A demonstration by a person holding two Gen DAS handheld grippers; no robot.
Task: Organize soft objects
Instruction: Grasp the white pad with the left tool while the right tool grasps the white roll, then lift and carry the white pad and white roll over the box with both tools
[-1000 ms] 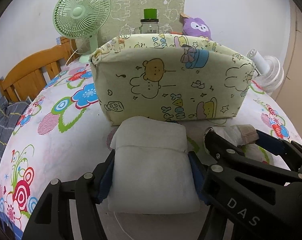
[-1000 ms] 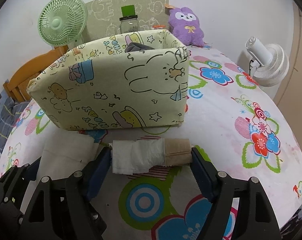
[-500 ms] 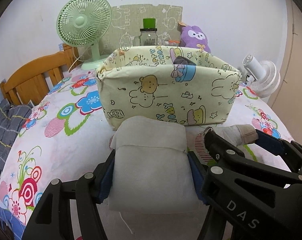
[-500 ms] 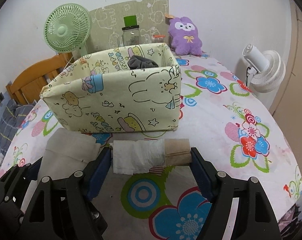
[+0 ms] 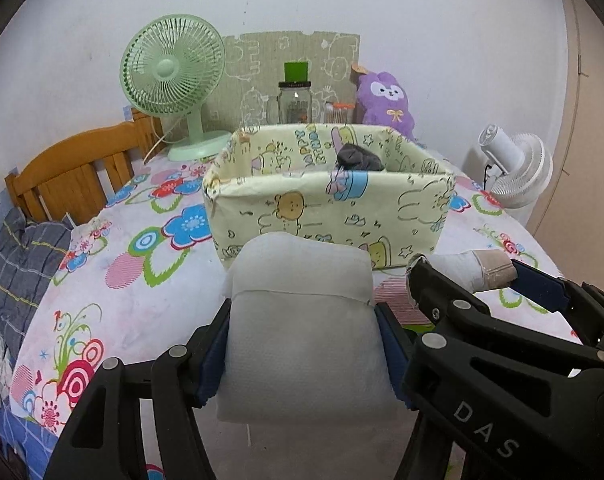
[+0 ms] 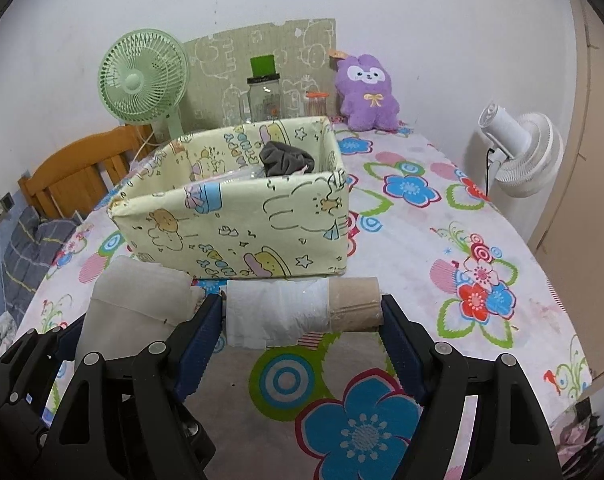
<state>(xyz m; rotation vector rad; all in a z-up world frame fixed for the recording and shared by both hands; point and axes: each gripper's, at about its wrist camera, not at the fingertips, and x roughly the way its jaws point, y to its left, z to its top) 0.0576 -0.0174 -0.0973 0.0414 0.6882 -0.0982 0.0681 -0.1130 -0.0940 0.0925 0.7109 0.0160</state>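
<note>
1. Your left gripper [image 5: 304,344] is nearest the camera, its jaws closed on the two sides of a folded white cloth pack [image 5: 302,320], which it holds up above the flowered tablecloth [image 5: 101,264].
2. Just to its right, your right gripper [image 6: 302,320] has its jaws clamped on the two ends of a nearly spent tissue roll [image 6: 302,306]: white paper at the left end, bare brown cardboard core at the right.
3. In the right wrist view the white cloth pack [image 6: 137,304] sits just left of the roll, and the left gripper's black frame shows at the lower left edge.
4. Just beyond both held items stands the pale yellow cartoon-print fabric bin [image 5: 326,208], resting on the tablecloth with its open top showing.
5. A dark grey cloth bundle [image 6: 285,158] lies inside the bin, toward its far right corner.
6. Farther back, left of the bin, a green desk fan [image 5: 173,80] stands near a wooden chair back [image 5: 77,172].
7. Along the far wall sit a glass jar [image 5: 295,100] and, to its right, a purple plush toy [image 5: 386,100].
8. At the far right edge a white fan [image 5: 514,168] stands beside the table.
</note>
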